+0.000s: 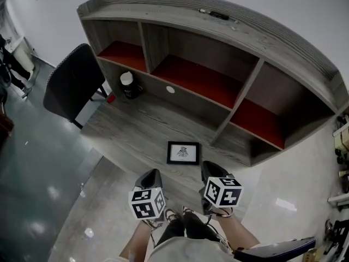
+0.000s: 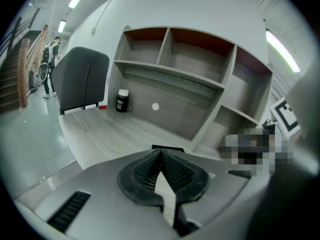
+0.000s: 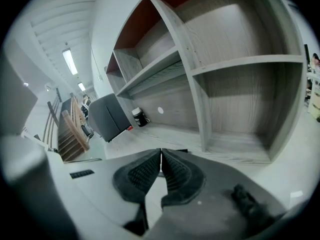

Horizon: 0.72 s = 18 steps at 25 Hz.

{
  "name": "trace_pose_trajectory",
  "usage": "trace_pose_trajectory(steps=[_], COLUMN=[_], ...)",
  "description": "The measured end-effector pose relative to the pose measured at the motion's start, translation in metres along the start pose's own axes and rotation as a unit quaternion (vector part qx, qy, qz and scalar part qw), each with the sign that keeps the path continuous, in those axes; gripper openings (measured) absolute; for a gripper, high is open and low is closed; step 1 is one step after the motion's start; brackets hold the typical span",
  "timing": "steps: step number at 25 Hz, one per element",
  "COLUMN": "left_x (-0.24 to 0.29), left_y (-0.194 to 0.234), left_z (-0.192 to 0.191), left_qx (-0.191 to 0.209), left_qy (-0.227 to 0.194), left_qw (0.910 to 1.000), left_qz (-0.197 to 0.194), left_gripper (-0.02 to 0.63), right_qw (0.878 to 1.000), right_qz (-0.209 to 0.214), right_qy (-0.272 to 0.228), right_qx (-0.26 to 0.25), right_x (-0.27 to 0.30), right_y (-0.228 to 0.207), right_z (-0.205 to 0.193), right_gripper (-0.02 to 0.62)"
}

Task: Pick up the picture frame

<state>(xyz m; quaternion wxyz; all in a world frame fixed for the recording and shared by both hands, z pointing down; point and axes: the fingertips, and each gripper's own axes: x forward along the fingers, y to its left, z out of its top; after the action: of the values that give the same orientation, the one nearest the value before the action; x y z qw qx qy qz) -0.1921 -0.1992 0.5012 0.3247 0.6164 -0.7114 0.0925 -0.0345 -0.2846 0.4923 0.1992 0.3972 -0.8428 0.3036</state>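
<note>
The left tool point(image 2: 161, 156) has its jaws pressed together with nothing between them; the right tool point(image 3: 161, 157) is the same, closed and empty; both point forward and down, side by side. Just ahead of their tips, between the two, the picture frame point(image 1: 183, 153) lies flat on the bench point(image 1: 136, 125), near its front edge and touched by neither tool. Farther ahead rise the shelves point(image 1: 229, 86); far off to the left of the left tool stand a dark jar point(image 1: 128, 85) and a chair point(image 1: 73, 83). The step in hand looks like the approach, with no grip made yet. The next move probably calls for opening at least one tool's jaws, then bringing them onto an edge of the frame; lying flat, it offers little to pinch.
</note>
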Motion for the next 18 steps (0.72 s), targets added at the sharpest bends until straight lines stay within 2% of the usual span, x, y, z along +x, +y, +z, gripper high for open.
trace_pose_trajectory(steps=[5,12,18], left_x=[0.013,0.038,0.053], left_y=[0.011,0.016,0.012], left_z=[-0.017,-0.04,-0.075], left_qx=[-0.012,-0.007,-0.016], left_qy=[0.019,0.044,0.08], left_qw=[0.9997,0.999,0.9966], left_qz=[0.007,0.003,-0.005], left_gripper=[0.011,0.009,0.009], right_qw=[1.0,0.999,0.996], right_qz=[-0.007,-0.015,-0.014], right_qy=[0.027,0.048,0.082], right_qx=[0.008,0.015,0.036], right_x=[0.016,0.039,0.055], right_y=[-0.012,-0.028,-0.035], right_z=[-0.019,-0.038,-0.075], right_gripper=[0.032,0.032,0.032])
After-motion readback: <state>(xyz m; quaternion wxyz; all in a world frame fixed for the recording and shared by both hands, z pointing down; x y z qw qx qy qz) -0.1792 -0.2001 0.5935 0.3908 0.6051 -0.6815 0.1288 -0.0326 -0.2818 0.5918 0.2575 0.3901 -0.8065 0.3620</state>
